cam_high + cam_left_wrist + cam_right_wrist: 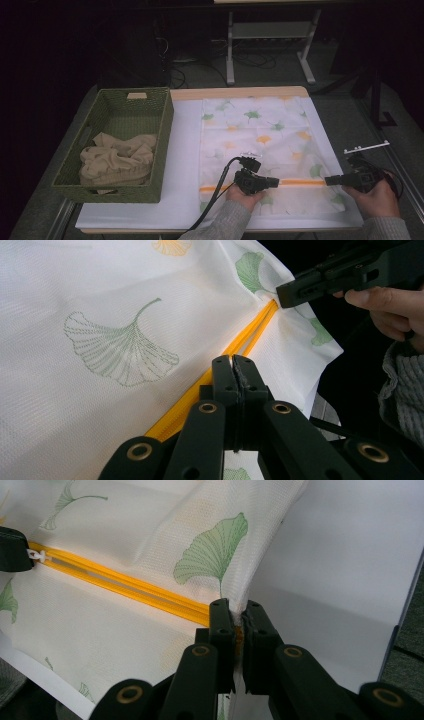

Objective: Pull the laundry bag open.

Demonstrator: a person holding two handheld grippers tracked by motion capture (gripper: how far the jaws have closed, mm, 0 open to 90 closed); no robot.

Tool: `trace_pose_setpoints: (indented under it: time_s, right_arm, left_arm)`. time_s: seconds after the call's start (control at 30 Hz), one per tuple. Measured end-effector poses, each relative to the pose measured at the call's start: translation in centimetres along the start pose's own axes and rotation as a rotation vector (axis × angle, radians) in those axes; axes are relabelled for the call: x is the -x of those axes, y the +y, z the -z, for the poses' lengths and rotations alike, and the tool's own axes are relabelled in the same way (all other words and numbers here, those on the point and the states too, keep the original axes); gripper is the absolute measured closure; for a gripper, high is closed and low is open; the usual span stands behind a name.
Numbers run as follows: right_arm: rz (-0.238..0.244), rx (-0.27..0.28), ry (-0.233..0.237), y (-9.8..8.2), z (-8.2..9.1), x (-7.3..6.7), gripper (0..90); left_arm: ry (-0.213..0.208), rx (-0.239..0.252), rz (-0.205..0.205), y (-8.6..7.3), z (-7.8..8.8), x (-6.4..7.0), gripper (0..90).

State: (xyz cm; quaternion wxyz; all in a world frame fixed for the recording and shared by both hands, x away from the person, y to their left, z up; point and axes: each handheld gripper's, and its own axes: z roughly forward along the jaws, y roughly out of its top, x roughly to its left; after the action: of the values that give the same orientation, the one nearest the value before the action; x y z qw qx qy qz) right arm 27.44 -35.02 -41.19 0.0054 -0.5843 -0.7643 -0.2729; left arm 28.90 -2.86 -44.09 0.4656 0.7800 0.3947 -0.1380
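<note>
A white mesh bag [260, 135] printed with green and orange leaves lies flat on the table, with a yellow zipper [300, 182] running across its near end. My left gripper [276, 182] sits on the zipper about midway along, jaws shut. In the right gripper view a small white zipper pull [37, 556] sticks out from the left gripper [10, 550]. My right gripper [327, 181] is shut on the bag's right edge at the zipper's end, with fabric pinched between its jaws [239, 625]. In the left gripper view the right gripper [281, 295] holds that far end.
A green woven basket [165, 145] stands at the left of the table with crumpled beige cloth [117, 160] inside. A white sheet [182, 165] covers the tabletop under the bag. A small white bar [366, 146] lies off the table's right edge.
</note>
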Motion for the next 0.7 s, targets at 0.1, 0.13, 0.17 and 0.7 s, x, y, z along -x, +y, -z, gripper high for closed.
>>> trace_pose_setpoints:
  time_s: [0.1, 0.13, 0.17, 0.7]
  right_arm:
    - [0.002, 0.001, -0.001, 0.0, 0.0, 0.0, 84.4]
    - [0.002, 0.001, -0.001, 0.0, 0.0, 0.0, 84.4]
    - [0.0, 0.003, 0.002, 0.0, 0.0, 0.0, 84.4]
    - [0.002, 0.008, -0.006, -0.2, 0.2, 0.3, 84.6]
  left_arm:
    - [0.0, -0.002, -0.003, 0.0, 0.0, 0.0, 89.6]
    - [0.0, -0.002, -0.003, 0.0, 0.0, 0.0, 89.6]
    - [0.0, -0.002, -0.003, 0.0, 0.0, 0.0, 89.6]
    - [0.01, -0.012, -0.008, -0.4, 1.1, -0.6, 89.6]
